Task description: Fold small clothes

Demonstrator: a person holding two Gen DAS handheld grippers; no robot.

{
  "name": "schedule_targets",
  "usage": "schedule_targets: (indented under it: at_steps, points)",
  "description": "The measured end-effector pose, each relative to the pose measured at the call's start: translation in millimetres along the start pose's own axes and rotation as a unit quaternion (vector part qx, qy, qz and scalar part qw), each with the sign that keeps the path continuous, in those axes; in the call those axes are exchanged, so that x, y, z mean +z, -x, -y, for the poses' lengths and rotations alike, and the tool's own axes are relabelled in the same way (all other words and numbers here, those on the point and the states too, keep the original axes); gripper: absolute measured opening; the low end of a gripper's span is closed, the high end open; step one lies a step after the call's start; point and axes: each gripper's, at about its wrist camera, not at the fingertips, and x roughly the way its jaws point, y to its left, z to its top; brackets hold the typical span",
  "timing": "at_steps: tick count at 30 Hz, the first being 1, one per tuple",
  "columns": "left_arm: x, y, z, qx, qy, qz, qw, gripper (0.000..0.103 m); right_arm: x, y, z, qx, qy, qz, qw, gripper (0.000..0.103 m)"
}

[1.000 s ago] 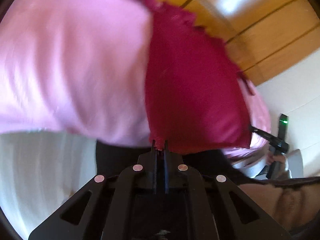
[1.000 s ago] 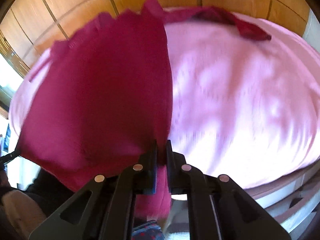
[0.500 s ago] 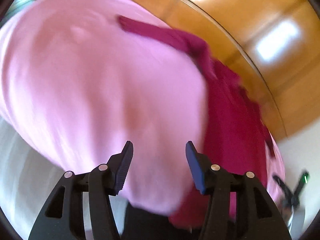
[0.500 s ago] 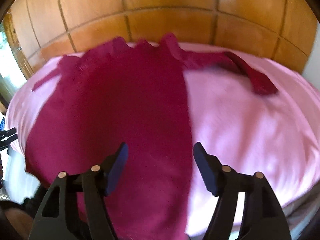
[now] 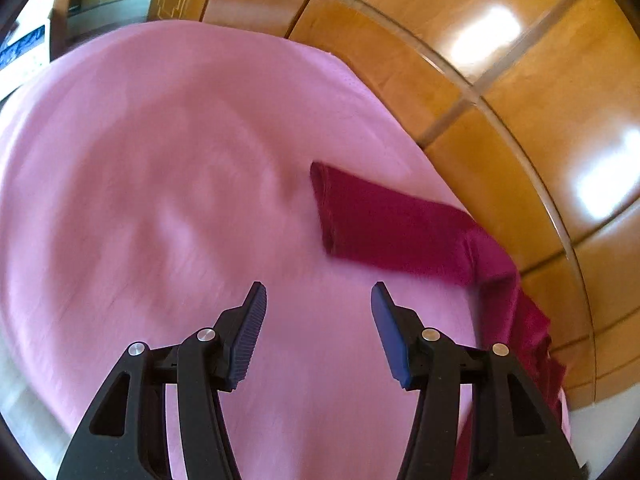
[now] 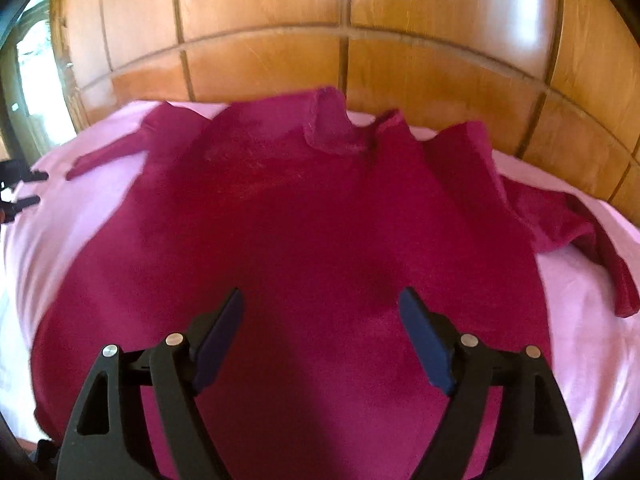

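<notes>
Right wrist view: the sweater [image 6: 304,240] lies spread flat on the pink bed [image 6: 592,320], collar at 12 o'clock toward the wooden panelling [image 6: 260,20], one sleeve [image 6: 580,236] trailing to 3 o'clock, the other [image 6: 108,156] to 10 o'clock. The right hand-held gripper [image 6: 322,312] hangs over the lower body of the garment; its jaws have just been opening and stand apart, with nothing clamped between them. In the left wrist view, the left hand-held gripper [image 5: 318,308] is likewise apart and empty over bare bedding, with a sleeve end [image 5: 384,224] at 1 o'clock, near but not touching. Judgement: the lay-out step appears complete and folding proper has not begun. The next move likely calls for each gripper to take a sleeve and bring it across the body, pinching cloth only, not the sheet beneath.
</notes>
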Motion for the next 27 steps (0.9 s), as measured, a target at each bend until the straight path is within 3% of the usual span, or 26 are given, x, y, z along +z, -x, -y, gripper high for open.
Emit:
schedule_targets:
  at_steps: [4, 8, 9, 10, 11, 17, 21, 22, 27]
  points:
    - [25, -39, 7, 0.019, -0.01, -0.022, 0.9995, 0.053, -5, -18, 6, -0.009, -0.007, -0.005, 1.0, 0.088]
    - [38, -58, 17, 0.053, -0.044, -0.007, 0.9976, 0.053, -5, -27, 18, 0.014, -0.037, -0.017, 0.999, 0.1]
    - [41, -61, 20, 0.059, -0.054, -0.004, 0.9968, 0.036, -5, -28, 19, 0.02, -0.042, -0.019, 0.999, 0.101]
    - [43, -63, 22, 0.057, -0.063, -0.004, 0.9964, 0.006, -5, -29, 18, 0.017, -0.041, -0.02, 0.999, 0.101]
    - [44, -63, 23, 0.047, -0.063, -0.011, 0.9968, 0.006, -4, -29, 16, 0.012, -0.037, -0.021, 0.999, 0.101]
    - [58, -9, 5, 0.054, -0.066, 0.062, 0.9945, 0.005, -5, -27, 15, 0.01, -0.034, -0.017, 0.999, 0.101]
    - [65, 34, -26, 0.095, -0.072, 0.094, 0.9884, 0.005, -5, -27, 15, 0.008, -0.032, -0.017, 0.999, 0.101]
    - [65, 40, -35, 0.119, -0.081, 0.096, 0.9848, 0.005, -4, -27, 14, 0.007, -0.032, -0.016, 0.999, 0.101]
    - [66, 35, -64, 0.201, -0.092, 0.088, 0.9712, 0.005, -3, -28, 10, -0.009, -0.022, -0.018, 1.0, 0.101]
